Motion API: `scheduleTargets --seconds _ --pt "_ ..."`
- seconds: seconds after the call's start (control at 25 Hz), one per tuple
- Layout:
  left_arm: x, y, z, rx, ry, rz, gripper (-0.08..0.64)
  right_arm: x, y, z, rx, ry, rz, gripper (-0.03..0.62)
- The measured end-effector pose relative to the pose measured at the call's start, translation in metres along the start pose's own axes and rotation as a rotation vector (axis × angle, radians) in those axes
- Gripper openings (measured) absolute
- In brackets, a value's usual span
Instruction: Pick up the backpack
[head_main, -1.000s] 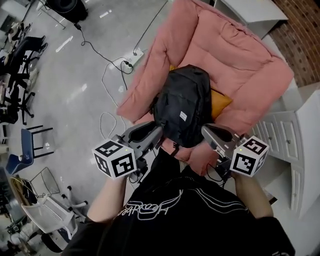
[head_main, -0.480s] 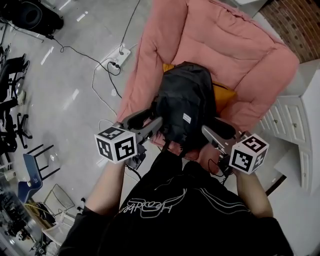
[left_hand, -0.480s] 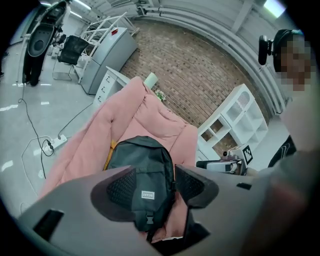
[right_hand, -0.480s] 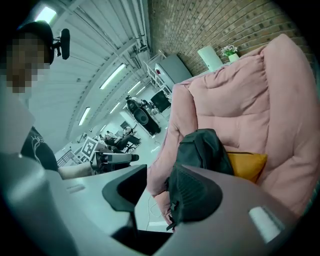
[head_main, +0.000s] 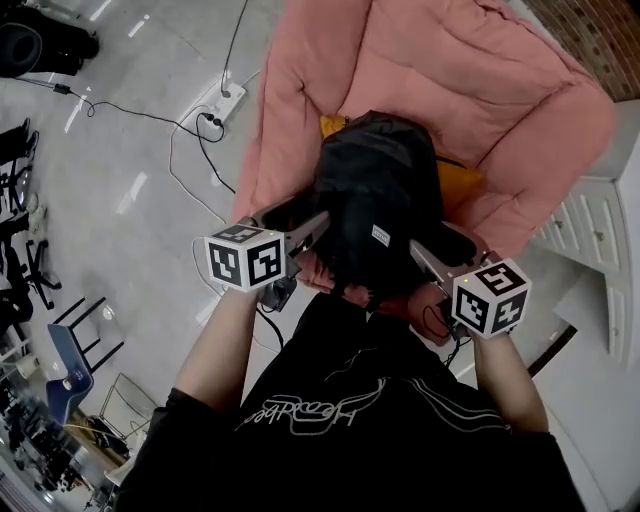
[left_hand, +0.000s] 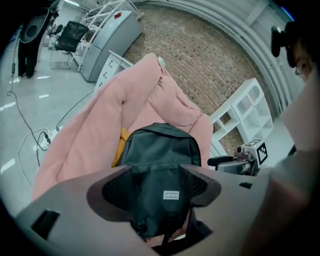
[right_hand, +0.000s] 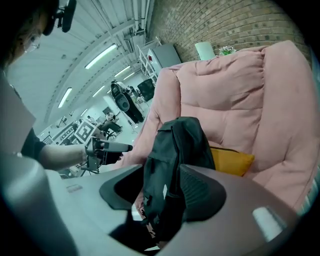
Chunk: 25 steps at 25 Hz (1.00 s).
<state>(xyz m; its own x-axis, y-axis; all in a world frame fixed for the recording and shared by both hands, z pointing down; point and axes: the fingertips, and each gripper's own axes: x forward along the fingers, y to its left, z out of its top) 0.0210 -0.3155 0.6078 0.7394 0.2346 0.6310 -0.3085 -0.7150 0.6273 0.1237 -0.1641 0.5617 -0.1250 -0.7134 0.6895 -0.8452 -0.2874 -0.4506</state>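
Note:
A black backpack (head_main: 375, 200) stands upright on the seat of a pink armchair (head_main: 470, 80), with an orange cushion (head_main: 462, 187) behind it. My left gripper (head_main: 305, 222) hangs at the backpack's lower left and my right gripper (head_main: 447, 247) at its lower right. The jaws of both are opening. In the left gripper view the backpack (left_hand: 160, 150) fills the gap of the left gripper (left_hand: 156, 187), and no pad presses on it. In the right gripper view the right gripper (right_hand: 162, 192) frames the backpack (right_hand: 177, 150) from the side without touching it.
A power strip with trailing cables (head_main: 215, 105) lies on the grey floor left of the armchair. White cabinets (head_main: 600, 250) stand to the right. Office chairs (head_main: 20, 250) crowd the far left. A brick wall (left_hand: 200, 60) and white shelving (left_hand: 245, 115) are behind the armchair.
Both grippers have come down and closer to the backpack's sides. Their jaws have spread wider apart.

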Motion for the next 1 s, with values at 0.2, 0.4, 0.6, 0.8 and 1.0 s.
scheduleTargets --seconds 0.2,0.4,0.6,0.8,1.0 --pt "0.031 0.022 -0.005 0.021 0.047 0.013 0.276 0.014 -0.017 -0.01 0.002 0.029 -0.047 0.235" --pt "0.06 0.043 -0.015 0.017 0.086 0.028 0.276 0.03 -0.028 -0.018 -0.028 0.053 -0.089 0.235" --pt "0.086 0.054 -0.018 -0.01 0.11 0.019 0.276 0.044 -0.04 -0.029 0.001 0.085 -0.11 0.235" --pt "0.096 0.061 -0.019 -0.019 0.131 -0.001 0.276 0.055 -0.041 -0.037 0.023 0.106 -0.122 0.235" --pt "0.103 0.063 -0.024 -0.02 0.151 -0.032 0.276 0.065 -0.044 -0.042 0.057 0.112 -0.136 0.235"
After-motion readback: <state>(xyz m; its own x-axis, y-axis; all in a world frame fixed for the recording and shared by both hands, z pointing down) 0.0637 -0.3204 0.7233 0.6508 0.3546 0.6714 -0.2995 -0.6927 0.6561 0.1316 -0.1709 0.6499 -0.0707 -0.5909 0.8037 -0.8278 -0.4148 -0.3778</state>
